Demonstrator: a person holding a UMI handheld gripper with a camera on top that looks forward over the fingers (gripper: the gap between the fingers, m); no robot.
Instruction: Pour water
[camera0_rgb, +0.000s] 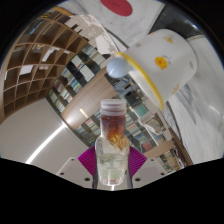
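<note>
Tongs (113, 165): closed on a small clear bottle (112, 140), upright between the pink pads, white cap on top. White cup (160, 62): tilted just above and beyond the bottle, mouth toward its cap, apparently positioned for pouring. Cap seemingly not yet removed.

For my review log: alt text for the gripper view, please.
The tongs grip a small clear bottle with a white cap, upright between the pink pads. Just beyond it looms a white-and-yellow kettle-like container.
</note>
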